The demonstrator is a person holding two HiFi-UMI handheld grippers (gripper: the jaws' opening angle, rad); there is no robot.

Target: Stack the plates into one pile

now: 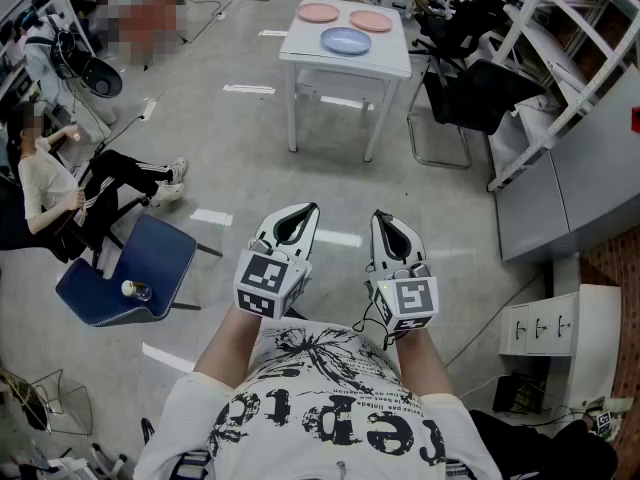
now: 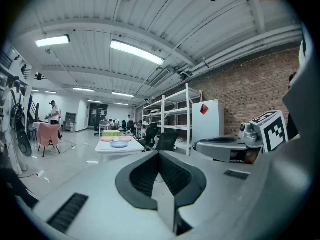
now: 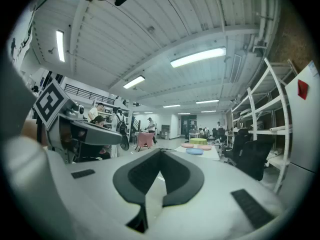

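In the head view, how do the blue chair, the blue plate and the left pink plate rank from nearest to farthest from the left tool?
1. Blue chair: on the floor, left of the left tool.
2. Blue plate: on the white table, near side, far ahead.
3. Left pink plate: at the table's far left corner, behind the blue plate.

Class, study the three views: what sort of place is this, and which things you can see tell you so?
Probably a lab or workshop space, not a home: white metal shelving racks along a bare brick wall, long ceiling strip lights, and office chairs on a concrete floor.
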